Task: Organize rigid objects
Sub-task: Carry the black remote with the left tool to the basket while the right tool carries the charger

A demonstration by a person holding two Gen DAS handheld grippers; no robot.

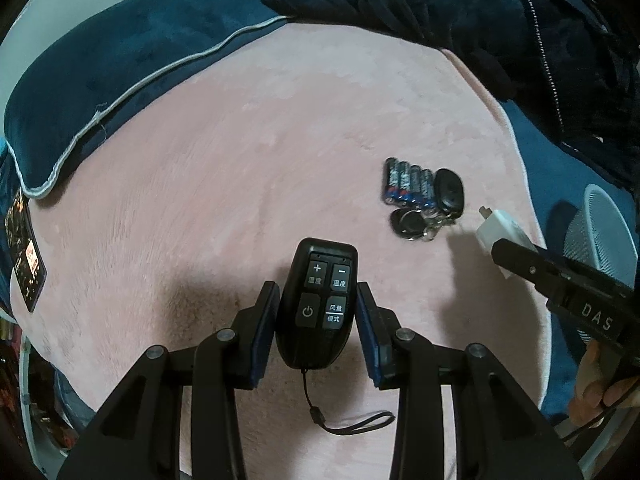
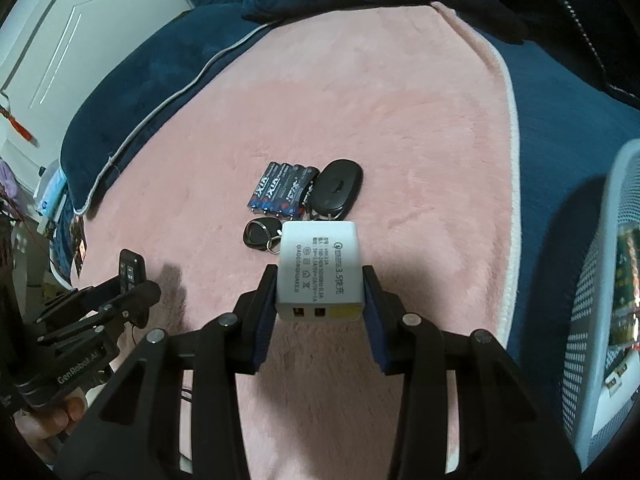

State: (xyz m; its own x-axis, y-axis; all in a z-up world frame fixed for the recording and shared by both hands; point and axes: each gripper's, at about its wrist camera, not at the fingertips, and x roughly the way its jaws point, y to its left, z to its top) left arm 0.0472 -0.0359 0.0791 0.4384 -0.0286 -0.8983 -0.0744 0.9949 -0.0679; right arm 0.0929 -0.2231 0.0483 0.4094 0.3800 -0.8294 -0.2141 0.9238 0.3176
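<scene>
My left gripper is shut on a black remote control with four buttons, held above the pink mat; its wrist strap dangles below. My right gripper is shut on a white USB charger, ports facing the camera. That charger and right gripper also show at the right of the left wrist view. On the mat lie a pack of batteries, a black key fob and an oval tag on a key ring. The left gripper with the remote shows at the lower left.
A white mesh basket stands at the right edge beside the mat, with something inside. A dark blue cushion with white piping borders the mat at the back left. Dark clothing lies at the back right. A white cabinet stands far left.
</scene>
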